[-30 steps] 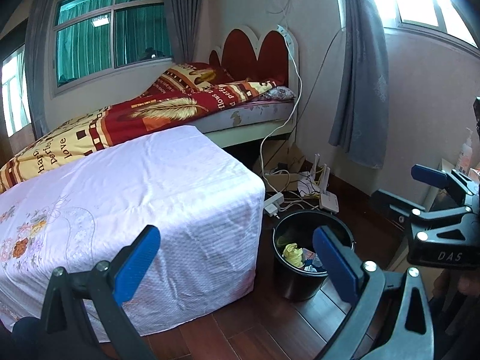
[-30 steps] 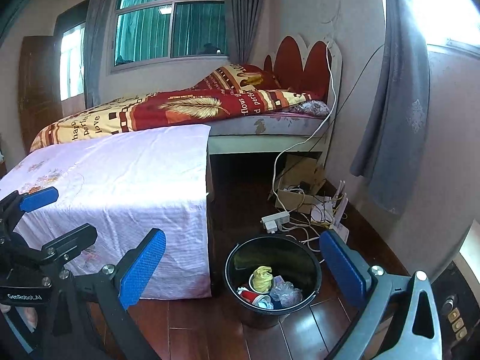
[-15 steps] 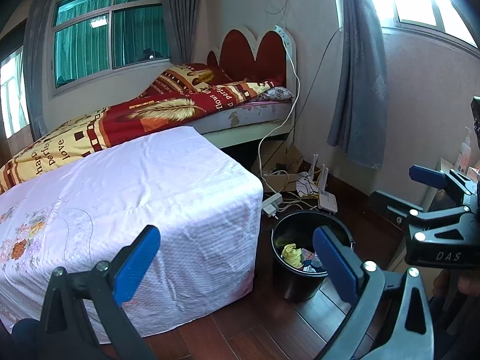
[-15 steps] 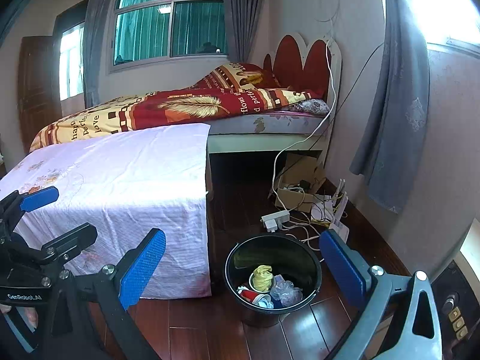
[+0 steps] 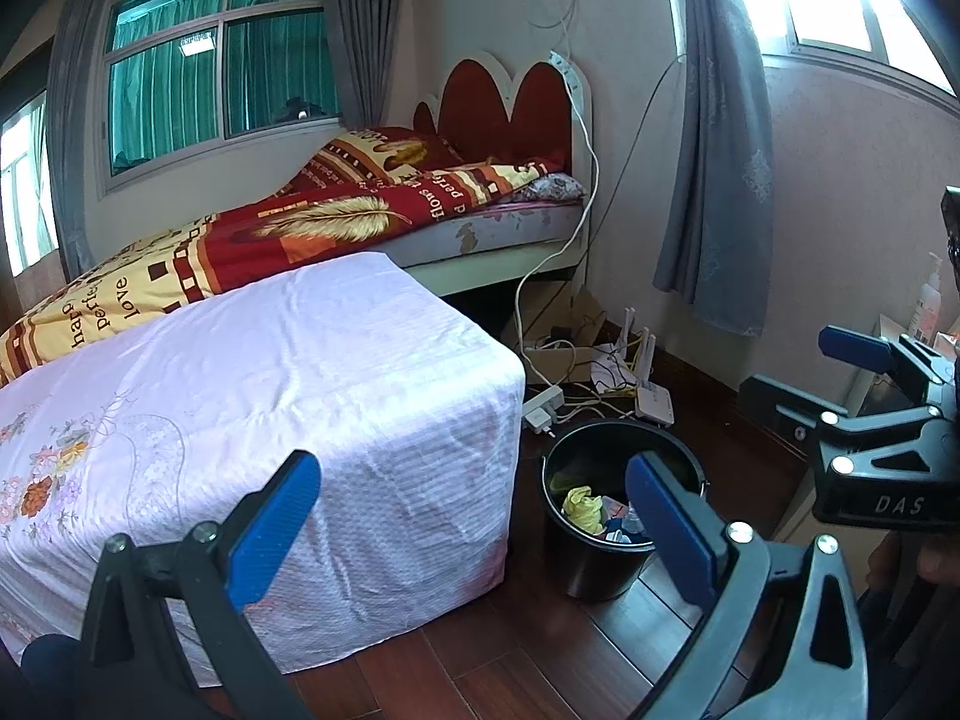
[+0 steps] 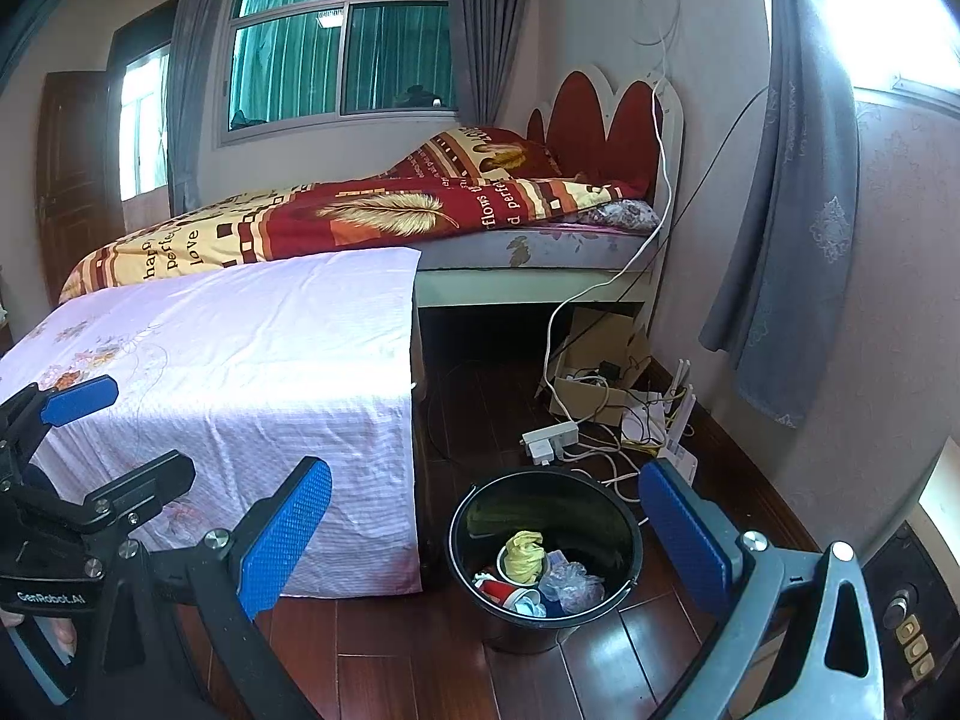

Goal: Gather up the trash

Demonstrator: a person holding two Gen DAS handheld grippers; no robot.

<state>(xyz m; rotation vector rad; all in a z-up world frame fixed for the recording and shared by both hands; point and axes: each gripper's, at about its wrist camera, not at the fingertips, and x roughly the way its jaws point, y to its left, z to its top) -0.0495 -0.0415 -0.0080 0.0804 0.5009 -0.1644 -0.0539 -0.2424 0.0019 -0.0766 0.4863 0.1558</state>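
A black bucket (image 6: pixel 624 564) stands on the wooden floor beside the low table with a pink cloth (image 6: pixel 240 372). It holds trash: a yellow crumpled wrapper (image 6: pixel 523 552), a red cup (image 6: pixel 498 591) and clear plastic (image 6: pixel 570 585). In the left wrist view the same bucket (image 5: pixel 591 564) shows the yellow wrapper (image 5: pixel 581 505). My left gripper (image 5: pixel 474 525) is open and empty, held above the cloth's corner and the bucket. My right gripper (image 6: pixel 486 528) is open and empty, above the bucket. Each gripper also appears in the other's view: the right (image 5: pixel 864 384), the left (image 6: pixel 90 426).
A bed (image 6: pixel 420 216) with a red and yellow blanket lies behind the table. A power strip (image 6: pixel 549 438), cables, a cardboard box (image 6: pixel 594 372) and a white router (image 6: pixel 678 438) crowd the floor by the wall. Grey curtains (image 6: pixel 780 210) hang at right.
Both grippers have stayed open and almost still; the left view has shifted very slightly. Nothing was picked up or dropped.
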